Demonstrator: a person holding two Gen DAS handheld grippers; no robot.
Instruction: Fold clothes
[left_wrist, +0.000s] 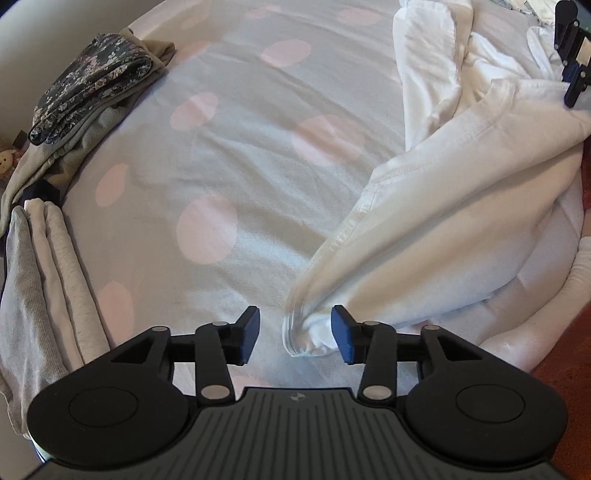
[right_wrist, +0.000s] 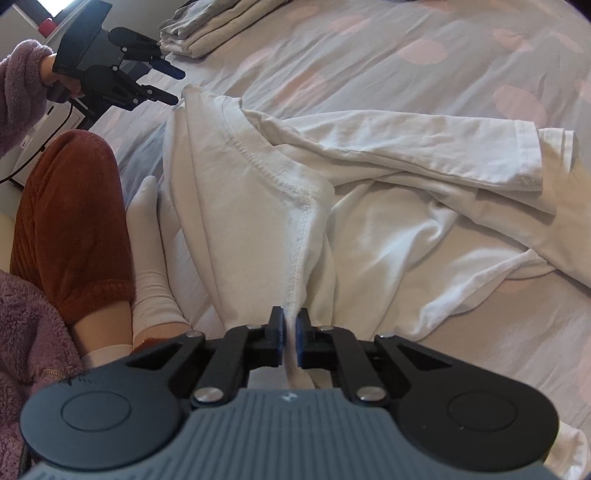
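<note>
I am in a bedroom at home: I kneel on a bed (left_wrist: 229, 155) under a grey sheet with pink dots, folded laundry piles (left_wrist: 44, 266) along its edge, a small stuffed toy (left_wrist: 6, 159) beyond it.

My left gripper (left_wrist: 294, 334) has its fingers spread wide apart. My right gripper (right_wrist: 290, 338) presses its fingers nearly together, pinching white cloth.

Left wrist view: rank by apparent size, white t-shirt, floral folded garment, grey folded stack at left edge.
1. white t-shirt
2. grey folded stack, though it sits nearer the camera, so unsure
3. floral folded garment, farther away
</note>
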